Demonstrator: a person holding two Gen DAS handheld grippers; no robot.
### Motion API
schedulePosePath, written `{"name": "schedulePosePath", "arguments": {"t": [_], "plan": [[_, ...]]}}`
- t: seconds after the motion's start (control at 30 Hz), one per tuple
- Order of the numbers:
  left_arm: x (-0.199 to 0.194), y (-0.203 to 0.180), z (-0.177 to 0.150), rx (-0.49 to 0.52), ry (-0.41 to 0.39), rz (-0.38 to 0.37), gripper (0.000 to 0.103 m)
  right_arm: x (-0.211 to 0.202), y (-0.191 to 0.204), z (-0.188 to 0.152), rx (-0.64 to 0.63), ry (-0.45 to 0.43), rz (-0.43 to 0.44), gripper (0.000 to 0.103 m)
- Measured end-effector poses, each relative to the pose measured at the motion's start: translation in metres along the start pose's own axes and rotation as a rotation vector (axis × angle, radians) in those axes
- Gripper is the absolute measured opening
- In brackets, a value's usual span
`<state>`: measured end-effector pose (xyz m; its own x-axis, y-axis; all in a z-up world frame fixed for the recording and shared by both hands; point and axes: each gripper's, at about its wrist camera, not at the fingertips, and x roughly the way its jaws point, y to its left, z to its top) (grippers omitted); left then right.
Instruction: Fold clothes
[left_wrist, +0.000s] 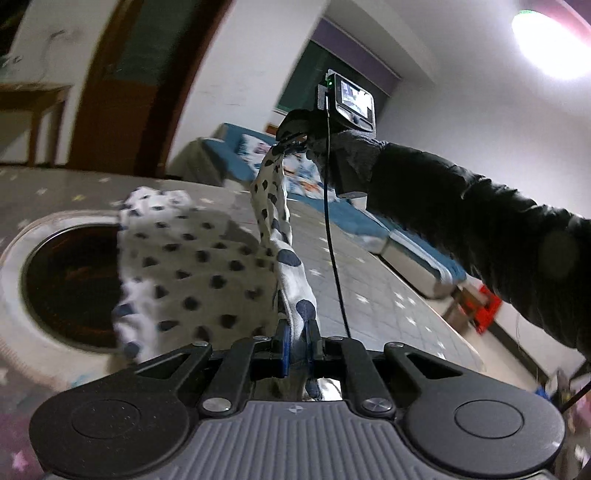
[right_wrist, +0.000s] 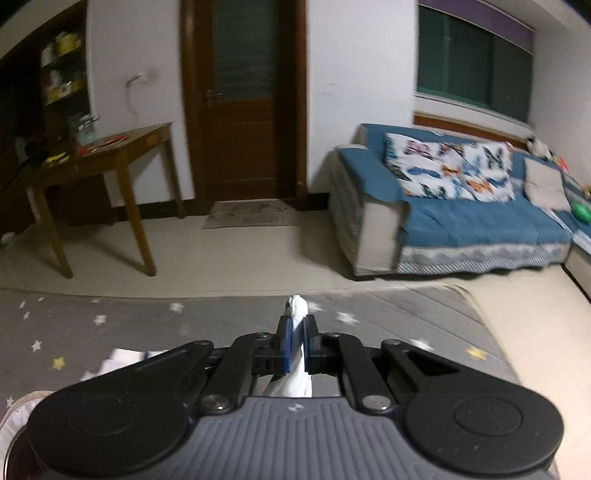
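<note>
White cloth with dark blue dots (left_wrist: 207, 266) hangs in the air between the two grippers. It is a small piece of clothing, pulled out long. Its top edge runs like a tight rope from the left gripper (left_wrist: 298, 334), near the camera, up and away to the right gripper (left_wrist: 291, 142). That is its long way. The rest of the cloth droops down to the left of that edge, with a ruffled rim.

Both grippers are clenched on the cloth. In the left wrist view the blue pads (left_wrist: 283, 343) pinch a bunched bit of the dotted edge. In the right wrist view a white tip of cloth pokes out past the squeezed pads (right_wrist: 288, 345) of the right gripper. A hand in a black glove (left_wrist: 347, 158) and a black sleeve (left_wrist: 480, 229) carry the right gripper.

Under the cloth lies a grey mat with little stars (right_wrist: 110, 332). A round bin with a dark inside (left_wrist: 70, 284) sits on it, partly behind the hanging cloth. The mat is bare out toward its far edge. Past it come pale floor (right_wrist: 258, 254), a blue sofa (right_wrist: 461, 221), a brown door (right_wrist: 243, 110) and a wooden table (right_wrist: 110, 155), all well away.
</note>
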<state>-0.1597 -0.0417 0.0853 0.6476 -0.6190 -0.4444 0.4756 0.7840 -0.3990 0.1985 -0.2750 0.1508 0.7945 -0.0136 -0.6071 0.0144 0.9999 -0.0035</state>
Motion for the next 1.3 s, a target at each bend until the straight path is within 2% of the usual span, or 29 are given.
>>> {"name": "schedulePosePath", "arguments": {"t": [0.13,0.33,0.53,0.7,0.83,1.0,1.13,1.3], "plan": [[-0.010,0.024,-0.001,-0.073,-0.009,0.033,0.009,0.024,0.061,0.005,-0.064,0.013,0.029,0.006],[-0.017,0.051,-0.010,-0.163,0.009,0.086,0.009,0.067,0.138,-0.007,-0.135,0.057,0.077,0.006],[-0.020,0.064,-0.019,-0.216,0.029,0.133,0.009,0.095,0.185,-0.022,-0.144,0.101,0.166,0.006],[-0.014,0.071,-0.025,-0.239,0.054,0.165,0.009,0.093,0.182,-0.024,-0.130,0.126,0.271,0.014],[-0.013,0.071,-0.025,-0.241,0.062,0.177,0.011,0.077,0.169,-0.024,-0.170,0.147,0.302,0.015],[-0.015,0.068,-0.026,-0.230,0.054,0.186,0.011,0.060,0.166,-0.046,-0.245,0.219,0.379,0.015],[-0.015,0.066,-0.025,-0.220,0.049,0.190,0.011,0.060,0.181,-0.064,-0.304,0.253,0.403,0.015],[-0.019,0.062,-0.023,-0.205,0.032,0.191,0.010,0.064,0.191,-0.079,-0.309,0.259,0.391,0.015]]}}
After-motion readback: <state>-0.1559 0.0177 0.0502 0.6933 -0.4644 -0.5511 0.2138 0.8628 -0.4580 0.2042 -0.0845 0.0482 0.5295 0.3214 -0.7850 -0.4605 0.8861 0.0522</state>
